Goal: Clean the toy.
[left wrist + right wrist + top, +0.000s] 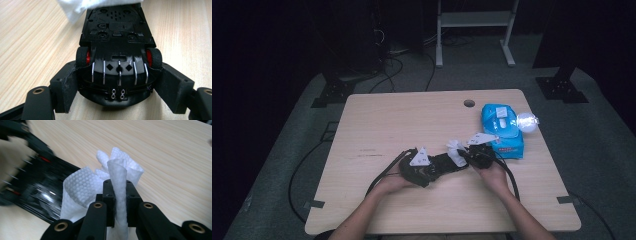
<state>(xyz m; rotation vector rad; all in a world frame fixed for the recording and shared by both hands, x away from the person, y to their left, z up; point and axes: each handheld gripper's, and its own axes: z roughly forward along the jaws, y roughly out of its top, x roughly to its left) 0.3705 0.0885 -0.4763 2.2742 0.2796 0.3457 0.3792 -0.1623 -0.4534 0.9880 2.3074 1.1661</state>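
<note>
Left gripper (pixel 116 85) clamps the black toy car (pixel 117 57) by its sides, underside up, car pointing away from the jaws. Right gripper (pixel 117 195) pinches a white wipe (pixel 117 177), pressed against the car's far end, ahead of the left gripper.

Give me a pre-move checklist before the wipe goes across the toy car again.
1. Left tongs clamp the black toy car from both sides: ok.
2. Car is turned underside up, chassis and red wheel hubs exposed: ok.
3. Right tongs are shut on the white wet wipe: ok.
4. Wipe touches the car's far end, seen in the left gripper view: ok.
5. Fresh wipes at hand: blue wipes pack lies on the table beside the right tongs: ok.
6. Whether the chassis is already clean: cannot tell.
</note>
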